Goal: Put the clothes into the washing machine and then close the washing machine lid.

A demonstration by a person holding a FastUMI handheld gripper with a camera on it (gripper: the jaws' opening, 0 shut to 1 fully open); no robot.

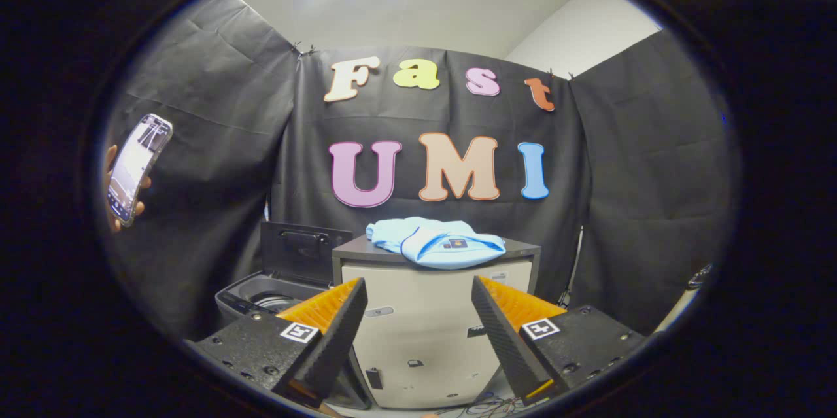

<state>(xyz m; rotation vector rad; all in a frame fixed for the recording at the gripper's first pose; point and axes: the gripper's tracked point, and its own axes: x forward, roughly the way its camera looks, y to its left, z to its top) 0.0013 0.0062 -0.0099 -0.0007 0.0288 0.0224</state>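
Observation:
A light blue garment [437,243] lies crumpled on top of a pale cabinet [425,333] with a dark top, beyond my fingers. To the cabinet's left stands the washing machine [274,297], its dark lid [302,254] raised upright and the round drum opening showing below it. My gripper [418,300] is open, its two fingers spread wide with nothing between them. It is held back from the cabinet, below the level of the garment and facing the cabinet's front.
A hand holds up a phone [136,168] far off to the left, well above the washing machine. Cables [484,405] lie on the floor at the cabinet's foot. Black cloth walls close the booth behind and on both sides.

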